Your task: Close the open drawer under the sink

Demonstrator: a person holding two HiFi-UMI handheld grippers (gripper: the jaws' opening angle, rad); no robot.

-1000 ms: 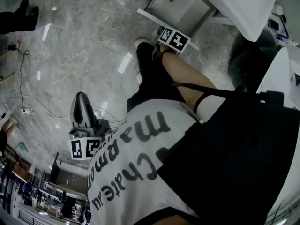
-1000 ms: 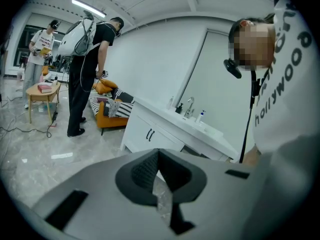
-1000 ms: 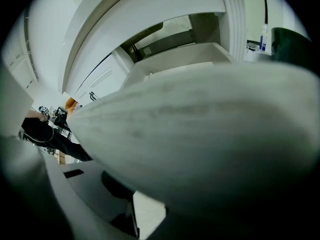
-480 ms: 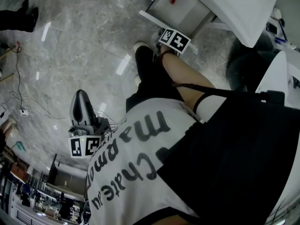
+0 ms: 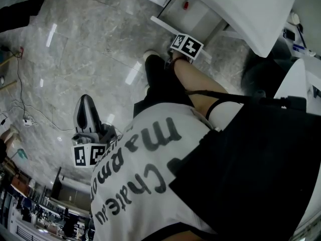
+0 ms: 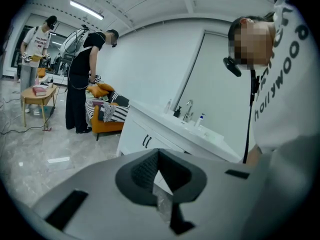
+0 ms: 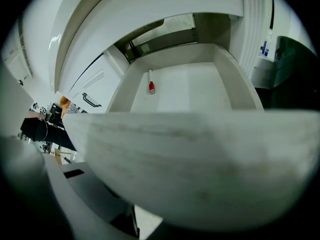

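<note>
Drawer [image 5: 199, 19] is open, pulled out from under the white sink counter [image 5: 246, 4] at the far side of the head view, right of centre. Inside is bare grey-white except one small red-and-white item [image 7: 151, 86] lying toward its far left. Front panel [image 7: 200, 159] is the drawer's near edge. Right gripper [image 5: 186, 45] is right at that panel; in head view its marker cube sits over the panel's right stretch, with the person's arm reaching down to it. In right gripper view the panel is a big blurred pale band straight across the lower half, very close, with the drawer interior beyond it. One grey jaw shows low at left under the band and the other is covered by it, so can't tell whether the jaws clamp the panel or only stand against it. Left gripper [image 5: 85, 104] is well apart from the drawer, at near left over the grey marble floor [image 5: 90, 44], just beside the person's printed shirt [image 5: 145, 169]. Its jaws are closed together, tips touching, nothing held. Its view looks across the room: white vanity [image 6: 145, 136] with faucet [image 6: 188, 109] at right, orange seat [image 6: 107, 126] and small table [image 6: 37, 95] at far left, two people [image 6: 80, 79] standing by them.
</note>
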